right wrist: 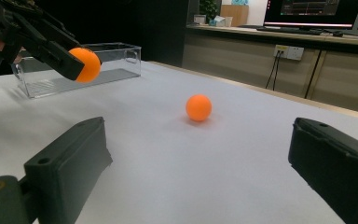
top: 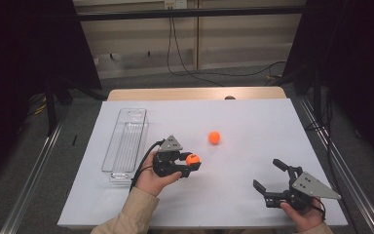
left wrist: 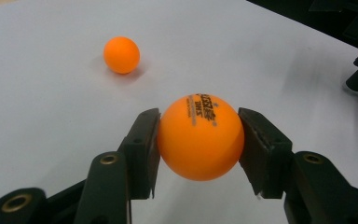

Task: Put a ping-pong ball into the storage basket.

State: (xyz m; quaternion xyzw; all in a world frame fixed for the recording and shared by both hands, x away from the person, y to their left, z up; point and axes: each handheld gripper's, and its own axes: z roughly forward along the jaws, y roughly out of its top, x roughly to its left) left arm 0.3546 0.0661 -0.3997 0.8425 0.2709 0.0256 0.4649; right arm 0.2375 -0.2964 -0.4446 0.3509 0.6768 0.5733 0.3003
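Note:
My left gripper point(top: 191, 162) is shut on an orange ping-pong ball point(left wrist: 200, 136) with black print, and holds it a little above the white table; both pads press on its sides. That held ball point(right wrist: 87, 64) appears at upper left in the right gripper view, in front of the clear box. A second orange ball point(top: 214, 137) lies loose on the table beyond it, also seen as the far ball point(left wrist: 121, 54) and the loose ball point(right wrist: 198, 107). Near the front right edge my right gripper point(top: 269, 175) stands open, with nothing between its fingers.
A long clear plastic box point(top: 126, 141) with a ribbed floor stands on the left side of the white table sheet point(top: 253, 117), just left of my left hand. Cables trail on the floor beyond the table's far wooden edge point(top: 195, 93).

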